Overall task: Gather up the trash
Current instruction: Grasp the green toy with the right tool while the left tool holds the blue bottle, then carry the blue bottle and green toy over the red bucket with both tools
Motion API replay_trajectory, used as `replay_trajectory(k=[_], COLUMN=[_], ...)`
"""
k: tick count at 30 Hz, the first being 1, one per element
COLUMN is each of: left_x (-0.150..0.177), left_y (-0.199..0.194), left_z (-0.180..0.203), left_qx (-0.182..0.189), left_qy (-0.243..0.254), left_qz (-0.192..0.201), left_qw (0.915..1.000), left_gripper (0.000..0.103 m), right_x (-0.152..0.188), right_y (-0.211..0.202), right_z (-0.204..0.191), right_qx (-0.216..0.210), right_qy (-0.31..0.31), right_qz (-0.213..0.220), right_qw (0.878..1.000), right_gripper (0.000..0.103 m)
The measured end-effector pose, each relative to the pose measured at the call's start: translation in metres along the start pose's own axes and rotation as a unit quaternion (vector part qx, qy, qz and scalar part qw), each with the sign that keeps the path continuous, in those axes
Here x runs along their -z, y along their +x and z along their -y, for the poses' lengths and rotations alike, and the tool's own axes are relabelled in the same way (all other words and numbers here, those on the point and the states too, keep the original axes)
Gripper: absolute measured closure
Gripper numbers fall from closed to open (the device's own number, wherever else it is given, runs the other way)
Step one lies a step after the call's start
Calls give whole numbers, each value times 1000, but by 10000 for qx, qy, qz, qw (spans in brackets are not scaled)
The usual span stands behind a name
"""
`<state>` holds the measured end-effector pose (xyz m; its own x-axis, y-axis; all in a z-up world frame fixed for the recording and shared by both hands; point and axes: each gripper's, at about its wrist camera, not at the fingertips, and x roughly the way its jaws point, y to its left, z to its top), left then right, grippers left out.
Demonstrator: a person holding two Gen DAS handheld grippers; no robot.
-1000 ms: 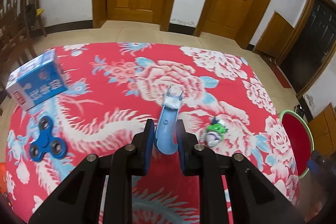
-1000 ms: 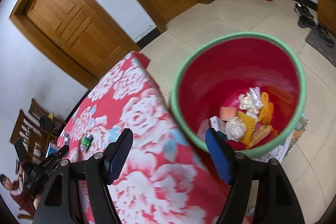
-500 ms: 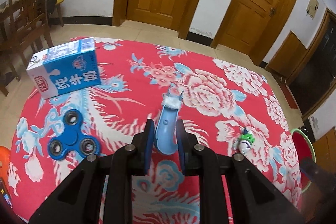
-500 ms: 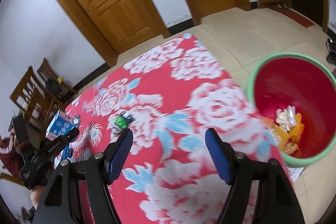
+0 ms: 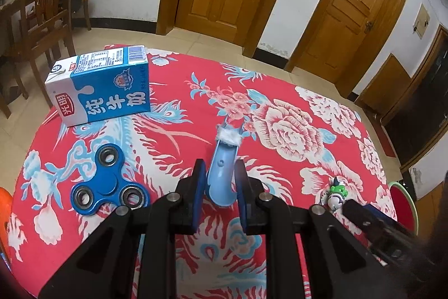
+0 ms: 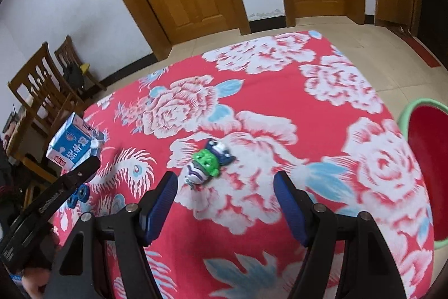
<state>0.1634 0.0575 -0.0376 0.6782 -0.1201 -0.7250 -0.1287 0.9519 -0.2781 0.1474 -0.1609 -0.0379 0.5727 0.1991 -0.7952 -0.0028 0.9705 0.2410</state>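
**Left tool loaded, right tool empty above the toy**

While the left tool (image 5: 219, 194) stays clenched on a curved pale-blue plastic piece (image 5: 221, 173) with a fuzzy white tip, the right tool (image 6: 225, 201) hangs released over the worktop (image 6: 280, 91), its pads either side of a small green-and-white toy (image 6: 208, 161) at frame centre. A milk carton (image 5: 102, 84) sits upper left, a blue spinner (image 5: 107, 184) below it; the red bin (image 6: 428, 181) shows at the right edge. Likely risks: closing on the toy, which may not be trash, or snagging the cloth.

Red peony-patterned tablecloth (image 5: 280, 91), blue-and-white milk carton (image 5: 103, 87), blue spinner (image 5: 107, 184).
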Motion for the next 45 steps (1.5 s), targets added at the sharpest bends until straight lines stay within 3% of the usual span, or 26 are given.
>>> replay_trajectory(k=[5,10,16,19,33,45], left_x=[1,1,2,2,2,5], left_y=[1,1,2,2,2,-1], left_z=[-1,-1,0,0,3,17], left_qx=[27,46,70,70,141,209], left_qy=[-30,-7,-6,-4,30,200], left_qz=[-28,-38,-59,-60,-52,-34], left_qw=[10000,10000,10000,10000,9999,9996], left_gripper=[83,83,83,83,83,83], right_x=[0,-1,3,2,7,19], right_y=[14,19,20,19,-16,-63], right_z=[-13,-22,-25,-23,5,44], right_qx=[86,229,509,533,238,384], right_qy=[-182,-383,-634,-637,-184,77], right_qz=[-56,18,163,186,388,660], right_qw=[9998,9990,9966,9964,9988,9970], right_gripper=[30,37,54,70,71,71])
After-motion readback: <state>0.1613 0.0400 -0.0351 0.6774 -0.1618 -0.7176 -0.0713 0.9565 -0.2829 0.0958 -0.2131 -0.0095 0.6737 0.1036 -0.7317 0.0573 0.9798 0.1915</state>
